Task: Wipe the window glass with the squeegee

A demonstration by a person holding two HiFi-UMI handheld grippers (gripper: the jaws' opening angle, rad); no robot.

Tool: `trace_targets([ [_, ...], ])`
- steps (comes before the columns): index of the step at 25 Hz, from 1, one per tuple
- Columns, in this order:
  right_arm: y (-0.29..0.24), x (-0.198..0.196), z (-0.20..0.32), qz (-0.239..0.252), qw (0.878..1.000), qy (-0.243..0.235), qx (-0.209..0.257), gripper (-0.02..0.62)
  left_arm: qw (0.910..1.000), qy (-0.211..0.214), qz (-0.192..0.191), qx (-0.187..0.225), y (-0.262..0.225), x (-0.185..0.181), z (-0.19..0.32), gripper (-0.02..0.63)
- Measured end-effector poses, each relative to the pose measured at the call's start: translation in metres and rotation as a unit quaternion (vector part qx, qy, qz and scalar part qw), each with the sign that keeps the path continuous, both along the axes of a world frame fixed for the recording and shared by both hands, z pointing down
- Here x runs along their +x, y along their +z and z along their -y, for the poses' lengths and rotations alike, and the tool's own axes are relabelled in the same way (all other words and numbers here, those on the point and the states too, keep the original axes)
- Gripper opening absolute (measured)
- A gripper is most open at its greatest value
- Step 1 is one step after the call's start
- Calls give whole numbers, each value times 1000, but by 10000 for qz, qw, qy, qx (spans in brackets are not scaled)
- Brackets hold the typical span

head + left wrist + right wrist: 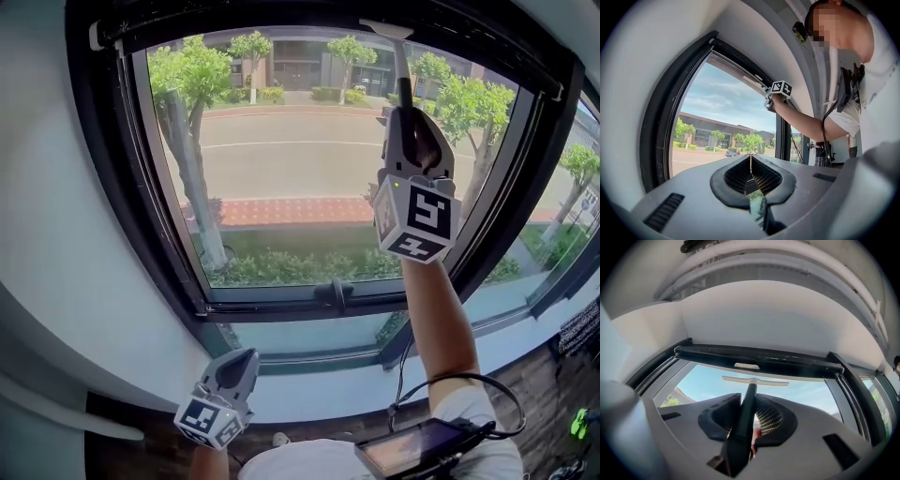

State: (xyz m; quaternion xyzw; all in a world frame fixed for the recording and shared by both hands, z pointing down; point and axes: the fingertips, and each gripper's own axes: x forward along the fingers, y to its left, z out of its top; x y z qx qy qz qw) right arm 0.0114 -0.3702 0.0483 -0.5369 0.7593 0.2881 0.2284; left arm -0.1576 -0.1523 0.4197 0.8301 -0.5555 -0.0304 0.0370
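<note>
Up against the top edge of the window glass [281,159], the squeegee [402,70] stands almost upright. Its pale blade lies crosswise just under the upper bar of the black window frame [150,234], and its dark handle runs straight down into the right gripper [405,117]. The right gripper view shows that gripper's two jaws clamped on the handle from either side, with the blade level ahead of them and blue sky behind it. The arm holding it is stretched high at the right half of the pane, and the gripper's marker cube [417,220] faces the head camera.

The left gripper [239,361] hangs low at the bottom left corner of the window, in front of the pale sill [309,394] and well apart from the squeegee. Its own view shows the jaw tips pressed together with nothing between them. Past them are the glass, the frame's left side, and the raised right gripper and forearm near the frame's top right.

A dark window handle [335,293] sits at the middle of the frame's bottom bar. Through the glass show a road, a brick-coloured pavement, a grass strip and trees. At the bottom edge of the head view, a dark screened device [412,448] rests at the person's waist, with a black cable [469,380] looping above it.
</note>
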Motion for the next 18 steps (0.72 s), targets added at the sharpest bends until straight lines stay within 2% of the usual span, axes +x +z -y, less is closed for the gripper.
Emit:
trace_targets([
  [2, -4, -3, -1, -65, 9999, 97, 83, 101, 10000, 14, -30, -39, 1, 0, 1, 21],
  [9, 4, -5, 2, -58, 10000, -42, -45, 100, 9999, 121, -73, -79, 5, 6, 3, 21],
  [18, 61, 0, -3, -138, 9994, -63, -302, 100, 9998, 72, -148, -85, 6, 4, 1, 21],
])
